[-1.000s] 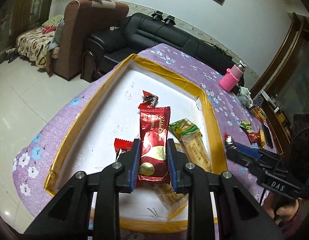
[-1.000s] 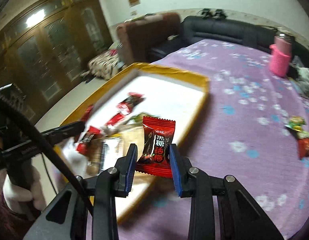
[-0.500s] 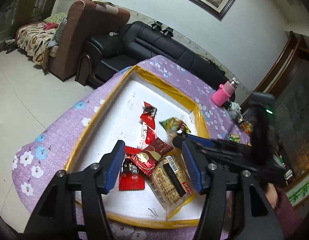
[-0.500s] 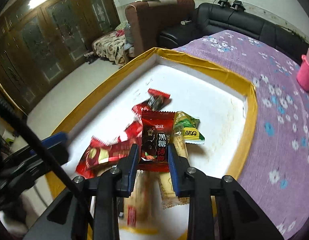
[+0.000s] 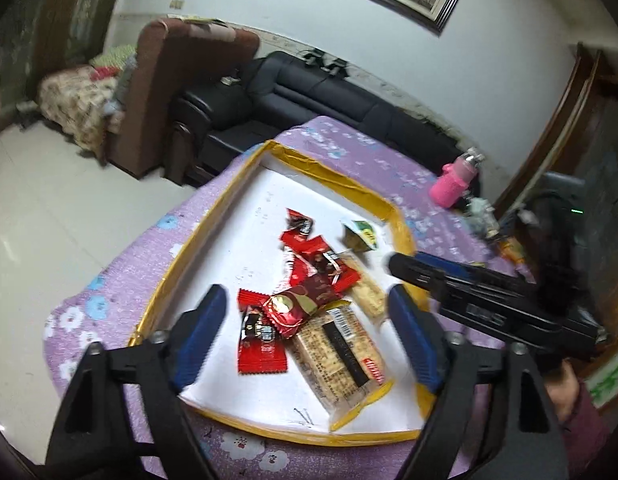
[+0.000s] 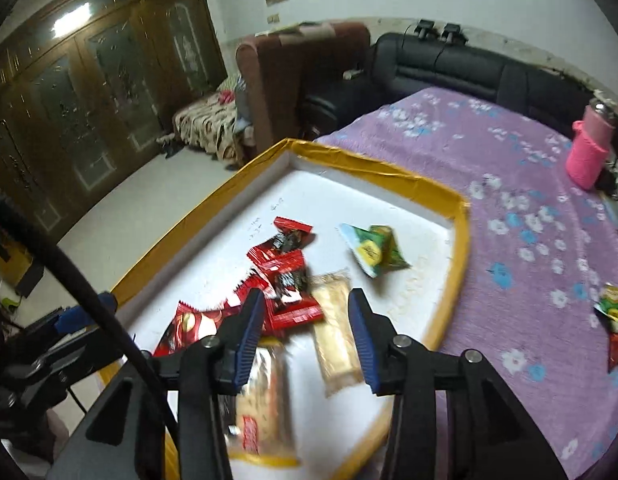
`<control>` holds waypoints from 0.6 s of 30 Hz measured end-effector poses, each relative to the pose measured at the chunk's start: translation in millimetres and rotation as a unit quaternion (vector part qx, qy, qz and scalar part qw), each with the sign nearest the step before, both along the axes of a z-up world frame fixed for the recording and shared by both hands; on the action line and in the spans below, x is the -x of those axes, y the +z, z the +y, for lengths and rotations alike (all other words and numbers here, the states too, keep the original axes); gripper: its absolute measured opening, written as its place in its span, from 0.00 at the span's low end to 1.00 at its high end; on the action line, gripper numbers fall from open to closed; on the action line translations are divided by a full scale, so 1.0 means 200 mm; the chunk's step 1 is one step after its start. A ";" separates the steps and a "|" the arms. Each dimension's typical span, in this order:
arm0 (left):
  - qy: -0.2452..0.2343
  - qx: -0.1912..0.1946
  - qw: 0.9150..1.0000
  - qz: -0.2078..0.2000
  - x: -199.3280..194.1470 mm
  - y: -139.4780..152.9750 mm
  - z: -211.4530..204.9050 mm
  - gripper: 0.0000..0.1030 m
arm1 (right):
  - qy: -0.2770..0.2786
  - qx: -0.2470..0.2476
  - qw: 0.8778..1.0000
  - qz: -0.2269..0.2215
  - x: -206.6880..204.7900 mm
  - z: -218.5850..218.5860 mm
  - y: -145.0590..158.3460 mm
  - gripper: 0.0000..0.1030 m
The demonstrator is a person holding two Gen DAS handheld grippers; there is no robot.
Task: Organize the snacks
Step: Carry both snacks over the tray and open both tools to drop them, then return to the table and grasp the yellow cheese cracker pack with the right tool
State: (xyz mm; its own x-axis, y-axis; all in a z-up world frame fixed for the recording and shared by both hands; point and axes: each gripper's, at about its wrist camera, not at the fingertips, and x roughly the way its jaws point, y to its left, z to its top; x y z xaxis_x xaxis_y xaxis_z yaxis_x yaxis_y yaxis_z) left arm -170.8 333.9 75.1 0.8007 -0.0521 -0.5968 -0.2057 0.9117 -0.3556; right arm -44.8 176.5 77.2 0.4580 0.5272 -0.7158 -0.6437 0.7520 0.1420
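A white tray with a yellow rim (image 5: 213, 216) (image 6: 461, 240) lies on the purple flowered cloth. In it are a red-and-gold pack (image 5: 297, 304), small red candies (image 5: 321, 254), a cracker pack (image 5: 341, 356) and a green pack (image 5: 361, 234) (image 6: 373, 248). My left gripper (image 5: 307, 298) hovers over the tray's near end. Its jaws are opening wide and nothing is between the pads. My right gripper (image 6: 307, 308) is over the pile with its jaws opening. The dark red candy (image 6: 293, 304) lies loose on the pile by the left pad, not pressed.
A pink bottle (image 5: 455, 184) (image 6: 589, 152) stands at the cloth's far right. Loose snacks (image 6: 615, 308) lie on the cloth right of the tray. A black sofa (image 5: 329, 104) and a brown armchair (image 5: 181, 80) stand behind the table. The right gripper's body (image 5: 469, 292) crosses the tray's right rim.
My left gripper let go of the red-and-gold pack, which now lies in the tray, and drew back. My right gripper carried the dark red candy over the tray and released it onto the pile.
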 end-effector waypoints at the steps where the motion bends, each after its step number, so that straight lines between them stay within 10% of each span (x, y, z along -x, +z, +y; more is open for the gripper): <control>1: 0.008 -0.017 1.000 0.009 -0.01 0.01 -0.04 0.92 | -0.005 -0.004 1.000 -0.003 0.02 -0.04 0.01 0.43; 18: -0.021 -0.178 0.983 0.027 0.03 0.10 -0.54 0.93 | -0.090 -0.057 0.994 -0.003 0.08 -0.63 -0.02 0.51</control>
